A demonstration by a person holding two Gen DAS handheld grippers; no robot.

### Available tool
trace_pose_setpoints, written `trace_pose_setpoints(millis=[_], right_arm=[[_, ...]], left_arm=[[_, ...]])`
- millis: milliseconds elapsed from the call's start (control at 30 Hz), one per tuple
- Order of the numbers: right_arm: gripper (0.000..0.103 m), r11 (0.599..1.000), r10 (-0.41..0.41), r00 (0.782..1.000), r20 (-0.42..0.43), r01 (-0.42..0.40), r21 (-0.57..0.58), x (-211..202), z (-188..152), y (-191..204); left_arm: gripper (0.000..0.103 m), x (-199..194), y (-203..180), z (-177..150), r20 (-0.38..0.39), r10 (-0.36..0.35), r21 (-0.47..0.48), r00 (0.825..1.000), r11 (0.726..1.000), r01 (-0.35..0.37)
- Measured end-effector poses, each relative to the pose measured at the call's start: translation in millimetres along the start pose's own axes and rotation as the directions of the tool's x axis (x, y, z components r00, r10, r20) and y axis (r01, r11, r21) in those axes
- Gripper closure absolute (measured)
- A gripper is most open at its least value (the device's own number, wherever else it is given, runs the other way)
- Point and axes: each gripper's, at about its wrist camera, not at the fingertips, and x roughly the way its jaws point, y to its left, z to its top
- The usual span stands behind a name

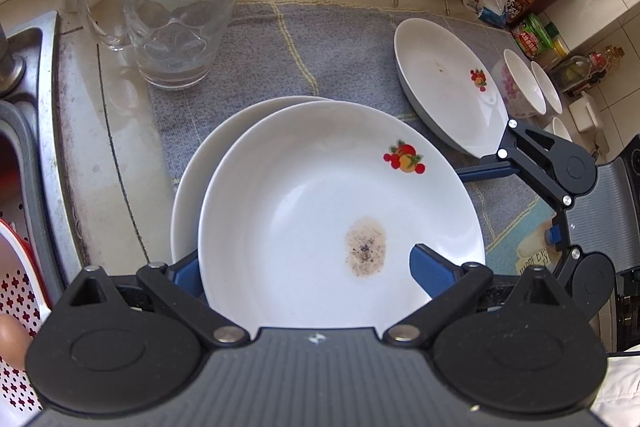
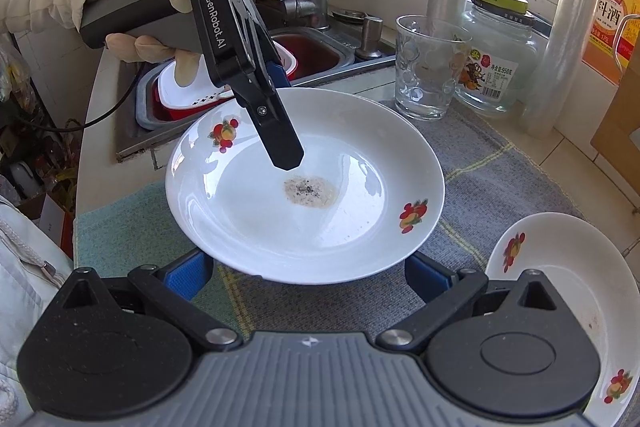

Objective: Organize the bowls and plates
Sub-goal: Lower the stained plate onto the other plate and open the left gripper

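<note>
Stained plate (image 1: pixel 340 211) pinched by left hand-held gripper (image 1: pixel 304 267), right hand-held gripper (image 2: pixel 308 273) apparently released beneath rim

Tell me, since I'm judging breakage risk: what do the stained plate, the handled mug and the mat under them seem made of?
The stained plate looks like glazed white ceramic: glossy highlights, printed fruit decals. The handled mug seems to be clear pressed glass, see-through with embossed shapes. The mat appears to be woven grey cloth with pale stripes and a matte, textured surface.
</note>
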Motion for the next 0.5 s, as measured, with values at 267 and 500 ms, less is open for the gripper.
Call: trace_pose_setpoints(millis=[267,500], right_arm=[[0.000,1.000,0.001,1.000,0.022,-0.001,0.002,-1,0,2],[0.000,1.000,-0.006,0.999,0.040,0.006,0.002,-5,2,4]], left_arm=[[0.004,-12,5,-1,0.034,-0.004,-0.046,0.999,0.999,0.006],[0.004,-16,4,-1,0.043,0.016,-0.053,0.999,0.999,-0.014]])
